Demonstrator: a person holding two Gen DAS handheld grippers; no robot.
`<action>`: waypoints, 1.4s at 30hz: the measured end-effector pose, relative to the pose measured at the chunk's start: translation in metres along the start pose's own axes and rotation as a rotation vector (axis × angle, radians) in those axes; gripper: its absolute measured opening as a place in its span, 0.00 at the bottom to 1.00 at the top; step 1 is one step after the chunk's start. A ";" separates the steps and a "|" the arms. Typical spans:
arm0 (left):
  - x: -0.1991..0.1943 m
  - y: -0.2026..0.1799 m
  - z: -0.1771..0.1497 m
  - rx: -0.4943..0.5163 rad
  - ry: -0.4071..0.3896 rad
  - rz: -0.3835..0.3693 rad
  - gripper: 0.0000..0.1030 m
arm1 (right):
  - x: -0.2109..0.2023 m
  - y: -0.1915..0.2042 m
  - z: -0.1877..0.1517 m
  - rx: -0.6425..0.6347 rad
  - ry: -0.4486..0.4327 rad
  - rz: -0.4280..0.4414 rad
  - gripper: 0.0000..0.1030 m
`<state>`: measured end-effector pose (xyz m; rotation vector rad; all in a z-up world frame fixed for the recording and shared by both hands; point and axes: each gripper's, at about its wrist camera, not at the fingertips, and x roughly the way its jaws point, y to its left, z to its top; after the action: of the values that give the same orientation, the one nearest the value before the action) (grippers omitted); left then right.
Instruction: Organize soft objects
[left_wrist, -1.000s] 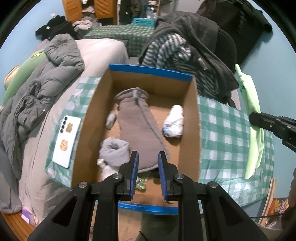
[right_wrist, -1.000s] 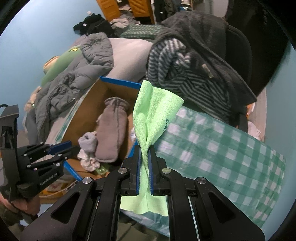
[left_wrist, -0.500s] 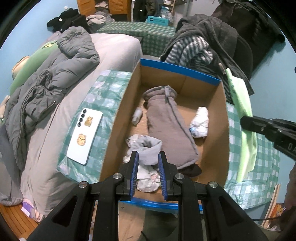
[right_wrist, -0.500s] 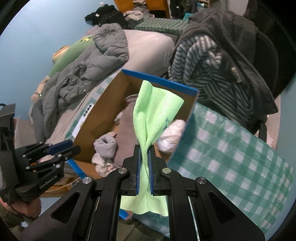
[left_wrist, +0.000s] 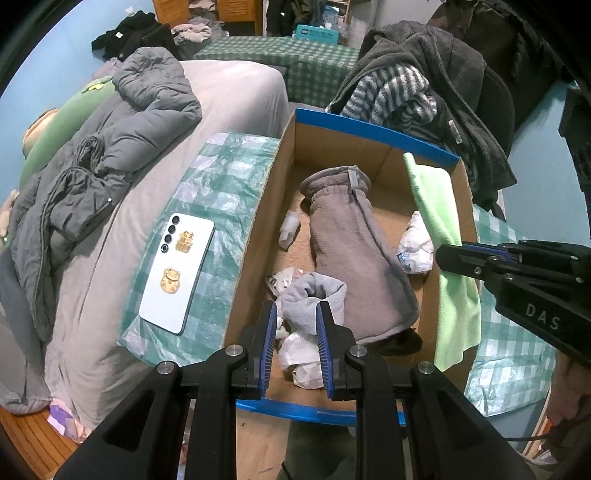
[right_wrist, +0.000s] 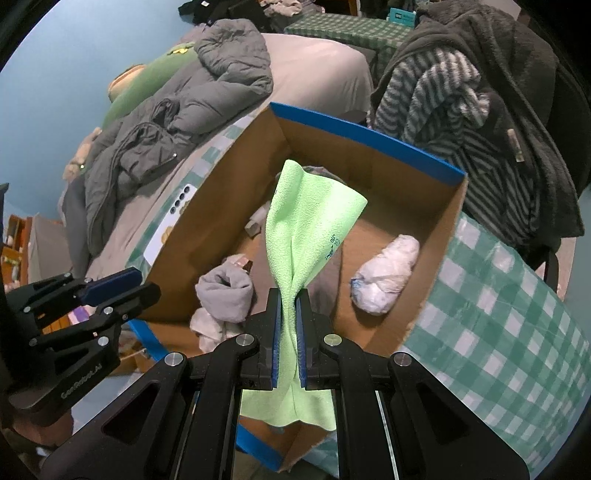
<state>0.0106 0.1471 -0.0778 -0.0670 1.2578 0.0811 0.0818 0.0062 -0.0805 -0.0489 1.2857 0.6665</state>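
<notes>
We had the right tongs (right_wrist: 287, 325) pinched shut mid-way on the floppy, featherlight green cloth (right_wrist: 310, 225), left tongs (left_wrist: 295, 332) closed on nothing.

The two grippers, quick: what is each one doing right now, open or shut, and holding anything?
Left gripper: shut as far as it goes, holding nothing, above the cardboard box.
Right gripper: shut on the green cloth.

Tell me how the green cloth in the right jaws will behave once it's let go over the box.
The green cloth is probably floppy: it bunches where the right gripper pinches it and hangs limp below. It looks thin, so likely light. Released, it may drape over the cardboard box wall, since its tail hangs near the rim.
</notes>
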 end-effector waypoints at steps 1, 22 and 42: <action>0.000 0.000 0.000 0.001 0.001 0.001 0.21 | 0.002 0.001 0.001 0.001 0.003 0.002 0.07; -0.047 -0.011 -0.009 0.062 -0.084 0.002 0.60 | -0.045 0.004 -0.005 0.011 -0.086 -0.067 0.58; -0.103 -0.054 -0.012 0.175 -0.180 0.033 0.76 | -0.144 -0.022 -0.031 0.112 -0.222 -0.124 0.61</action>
<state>-0.0273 0.0895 0.0171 0.1109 1.0815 0.0050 0.0478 -0.0854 0.0317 0.0361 1.0948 0.4786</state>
